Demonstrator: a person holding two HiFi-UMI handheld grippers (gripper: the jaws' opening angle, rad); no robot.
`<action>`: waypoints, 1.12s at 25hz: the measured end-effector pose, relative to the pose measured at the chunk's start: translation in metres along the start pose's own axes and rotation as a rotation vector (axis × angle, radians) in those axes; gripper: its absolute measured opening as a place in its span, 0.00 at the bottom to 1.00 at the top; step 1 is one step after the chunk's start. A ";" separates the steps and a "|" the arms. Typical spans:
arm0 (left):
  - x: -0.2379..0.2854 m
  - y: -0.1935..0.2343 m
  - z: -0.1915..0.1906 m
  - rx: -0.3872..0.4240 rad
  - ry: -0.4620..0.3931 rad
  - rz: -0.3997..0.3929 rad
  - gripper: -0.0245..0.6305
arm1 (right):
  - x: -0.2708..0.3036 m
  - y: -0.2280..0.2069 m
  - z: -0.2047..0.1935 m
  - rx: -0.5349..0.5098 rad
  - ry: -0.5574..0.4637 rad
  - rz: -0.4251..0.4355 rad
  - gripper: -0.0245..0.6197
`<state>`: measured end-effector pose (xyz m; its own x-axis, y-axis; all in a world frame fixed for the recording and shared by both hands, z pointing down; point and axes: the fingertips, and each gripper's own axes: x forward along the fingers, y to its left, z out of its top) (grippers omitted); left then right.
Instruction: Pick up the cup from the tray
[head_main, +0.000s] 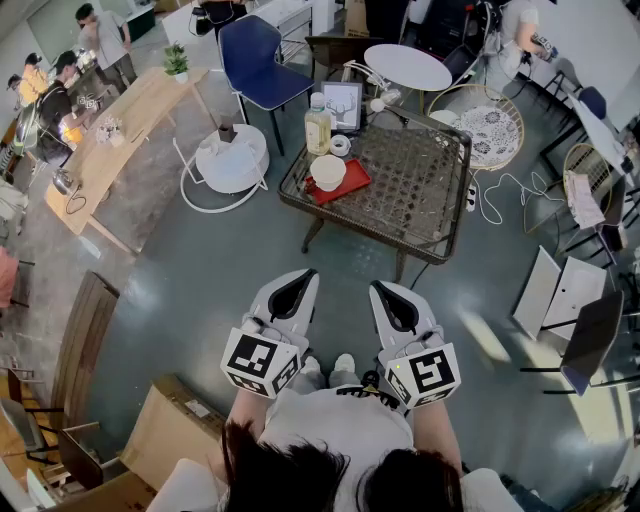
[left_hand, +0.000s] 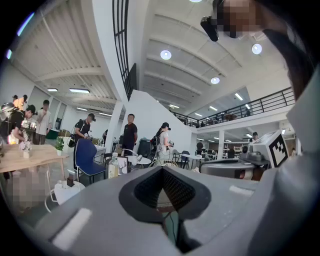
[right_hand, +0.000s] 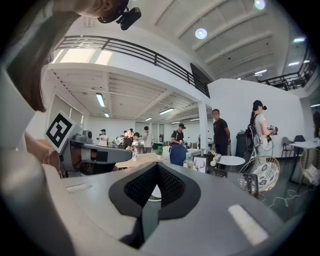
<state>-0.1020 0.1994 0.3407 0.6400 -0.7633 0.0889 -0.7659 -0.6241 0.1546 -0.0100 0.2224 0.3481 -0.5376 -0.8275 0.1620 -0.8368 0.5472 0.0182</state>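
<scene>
- Cup sits on the red tray at the surface's 9 o'clock edge
- It lies at 12 o'clock, well apart from the nearer left claw; 11 o'clock from the right claw
- Both claws are pressed together and empty

Grey floor below, blue chair near a long wooden table, round ceiling lights glowing above white walls.
</scene>
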 end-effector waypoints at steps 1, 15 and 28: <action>0.001 -0.001 0.001 0.001 0.001 -0.001 0.04 | 0.000 0.000 0.001 0.000 -0.002 0.000 0.07; 0.002 0.002 0.008 -0.011 -0.022 0.007 0.04 | 0.002 -0.002 0.003 -0.012 -0.005 -0.011 0.07; 0.017 -0.001 0.002 -0.010 0.012 -0.040 0.21 | 0.014 -0.001 0.001 0.017 -0.025 0.100 0.31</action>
<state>-0.0904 0.1863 0.3397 0.6705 -0.7359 0.0941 -0.7393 -0.6520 0.1683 -0.0169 0.2104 0.3491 -0.6207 -0.7718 0.1378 -0.7804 0.6251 -0.0138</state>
